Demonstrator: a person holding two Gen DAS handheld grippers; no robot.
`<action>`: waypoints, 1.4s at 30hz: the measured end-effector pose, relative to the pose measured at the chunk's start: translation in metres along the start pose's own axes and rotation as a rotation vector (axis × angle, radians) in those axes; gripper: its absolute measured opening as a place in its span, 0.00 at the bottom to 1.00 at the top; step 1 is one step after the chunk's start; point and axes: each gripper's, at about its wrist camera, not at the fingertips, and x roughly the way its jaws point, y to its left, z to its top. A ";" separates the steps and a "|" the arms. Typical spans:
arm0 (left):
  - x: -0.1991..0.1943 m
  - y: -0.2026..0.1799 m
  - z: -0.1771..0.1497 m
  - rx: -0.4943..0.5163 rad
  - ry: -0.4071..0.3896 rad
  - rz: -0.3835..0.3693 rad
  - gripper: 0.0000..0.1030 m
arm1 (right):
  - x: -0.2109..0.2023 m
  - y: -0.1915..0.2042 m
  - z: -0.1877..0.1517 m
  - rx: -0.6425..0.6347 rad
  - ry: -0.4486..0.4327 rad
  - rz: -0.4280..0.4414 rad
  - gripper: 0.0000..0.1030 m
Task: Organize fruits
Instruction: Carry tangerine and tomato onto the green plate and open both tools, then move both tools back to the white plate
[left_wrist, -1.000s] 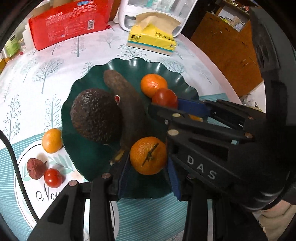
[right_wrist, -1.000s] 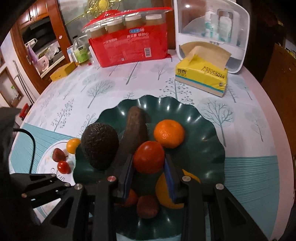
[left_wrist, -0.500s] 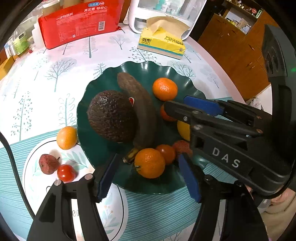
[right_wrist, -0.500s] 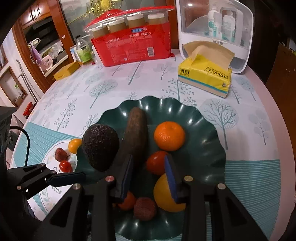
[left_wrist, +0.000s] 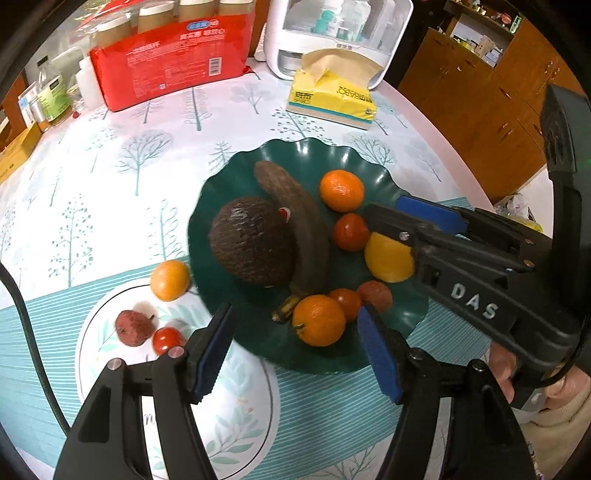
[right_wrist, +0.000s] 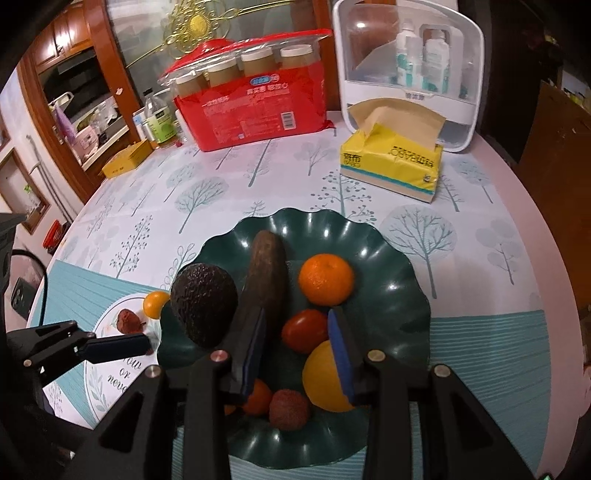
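Note:
A dark green wavy plate (left_wrist: 373, 162) (right_wrist: 399, 266) holds an avocado (left_wrist: 251, 245) (right_wrist: 203, 302), a dark overripe banana (left_wrist: 295, 221) (right_wrist: 264, 273), two mandarins (left_wrist: 341, 190) (left_wrist: 319, 319), tomatoes (left_wrist: 351, 232) (right_wrist: 304, 330), a yellow citrus (left_wrist: 388, 256) (right_wrist: 325, 380) and a lychee (left_wrist: 375, 293) (right_wrist: 288, 408). My left gripper (left_wrist: 295, 350) is open and empty, above the plate's near rim. My right gripper (right_wrist: 295, 345) is open and empty above the tomato; it also shows in the left wrist view (left_wrist: 443, 229).
A white placemat disc (left_wrist: 110, 369) left of the plate holds a small orange (left_wrist: 170, 280), a lychee (left_wrist: 133, 327) and a cherry tomato (left_wrist: 167, 339). A yellow tissue box (right_wrist: 391, 162), a red cup pack (right_wrist: 251, 114) and a white dispenser (right_wrist: 410, 66) stand behind.
Both grippers let go: the left released its mandarin and the right its tomato onto the plate. Both then pulled back and up, jaws open.

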 end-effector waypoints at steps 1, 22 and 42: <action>-0.002 0.003 -0.001 -0.004 0.001 0.004 0.65 | -0.001 0.000 -0.001 0.005 -0.003 -0.003 0.35; -0.083 0.102 -0.022 -0.020 -0.062 0.096 0.68 | -0.037 0.064 -0.036 0.037 -0.032 -0.019 0.35; -0.040 0.148 -0.009 0.224 0.038 0.048 0.69 | 0.013 0.167 -0.048 -0.025 0.024 0.054 0.34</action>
